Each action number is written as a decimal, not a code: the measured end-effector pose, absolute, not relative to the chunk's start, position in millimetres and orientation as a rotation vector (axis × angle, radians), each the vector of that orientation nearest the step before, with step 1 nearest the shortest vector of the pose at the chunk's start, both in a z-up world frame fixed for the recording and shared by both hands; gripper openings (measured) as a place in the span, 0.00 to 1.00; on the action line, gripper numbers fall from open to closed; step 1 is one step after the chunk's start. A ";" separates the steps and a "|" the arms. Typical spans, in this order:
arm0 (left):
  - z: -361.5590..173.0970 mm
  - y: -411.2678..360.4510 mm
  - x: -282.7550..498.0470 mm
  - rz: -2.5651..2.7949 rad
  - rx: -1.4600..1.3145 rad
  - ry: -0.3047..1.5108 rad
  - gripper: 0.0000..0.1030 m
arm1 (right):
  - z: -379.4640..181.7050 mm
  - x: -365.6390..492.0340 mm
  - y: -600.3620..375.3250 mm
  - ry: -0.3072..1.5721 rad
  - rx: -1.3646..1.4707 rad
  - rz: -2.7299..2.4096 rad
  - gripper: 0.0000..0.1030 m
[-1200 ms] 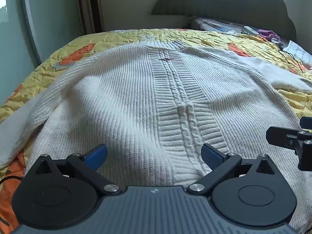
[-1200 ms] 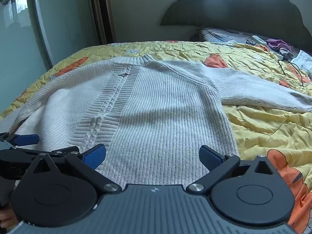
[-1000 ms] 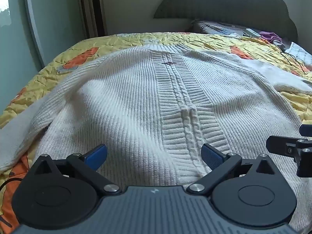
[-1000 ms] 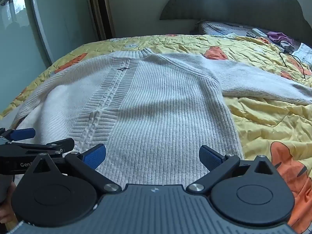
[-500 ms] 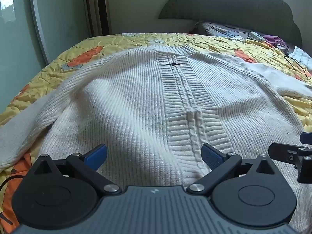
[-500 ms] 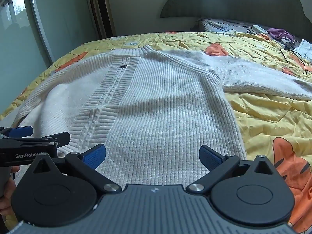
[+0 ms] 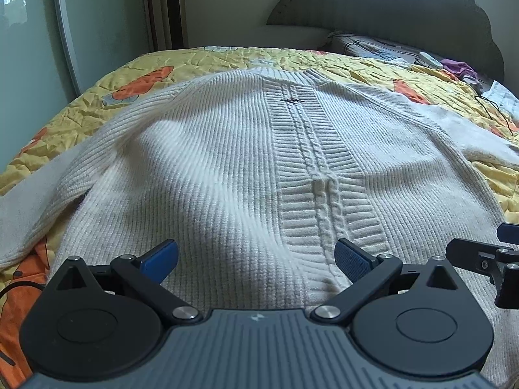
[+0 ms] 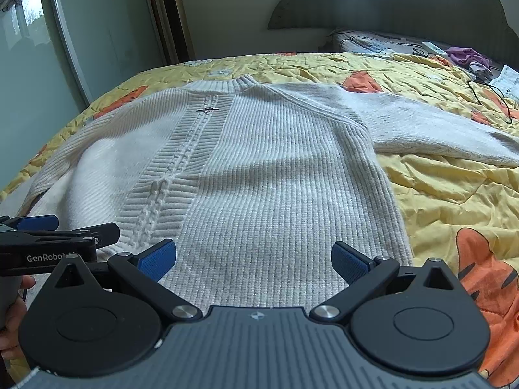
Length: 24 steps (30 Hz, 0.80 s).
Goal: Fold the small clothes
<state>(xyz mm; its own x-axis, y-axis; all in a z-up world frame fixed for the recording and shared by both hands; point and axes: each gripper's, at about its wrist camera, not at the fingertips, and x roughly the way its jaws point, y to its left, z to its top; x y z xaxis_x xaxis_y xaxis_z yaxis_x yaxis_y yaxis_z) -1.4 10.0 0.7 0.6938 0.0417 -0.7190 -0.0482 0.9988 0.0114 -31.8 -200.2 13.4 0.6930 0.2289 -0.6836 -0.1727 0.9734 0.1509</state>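
A cream ribbed knit sweater (image 7: 227, 168) (image 8: 275, 178) lies spread face up on the bed, its collar at the far end and a cable band down its middle. Its right sleeve (image 8: 421, 123) stretches out sideways over the quilt. The left sleeve (image 7: 29, 201) trails off toward the bed's left edge. My left gripper (image 7: 256, 259) hovers open over the sweater's near hem, left of centre. My right gripper (image 8: 253, 259) is open over the hem's right half. Neither holds any cloth. Each gripper shows at the edge of the other's view.
The bed carries a yellow quilt (image 8: 454, 194) with orange tiger prints. At the far right by the dark headboard (image 8: 389, 3) lie a pillow, a remote, purple cloth (image 8: 467, 56) and a black cable (image 8: 489, 97). A glass sliding door (image 8: 39, 64) stands to the left.
Both views have pulled back and risen slightly, so more of the sweater shows. Both grippers stay open; the sweater has not moved.
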 end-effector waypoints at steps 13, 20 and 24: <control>-3.2 8.7 -1.1 0.050 -0.002 0.814 1.00 | 12.7 -34.2 -199.0 0.761 0.071 0.226 1.00; -4.5 7.9 -1.1 0.049 0.001 0.818 1.00 | 12.3 -34.9 -199.8 0.752 0.066 0.228 1.00; -4.8 7.1 -1.1 0.046 0.003 0.819 1.00 | 12.1 -34.8 -200.3 0.755 0.070 0.228 1.00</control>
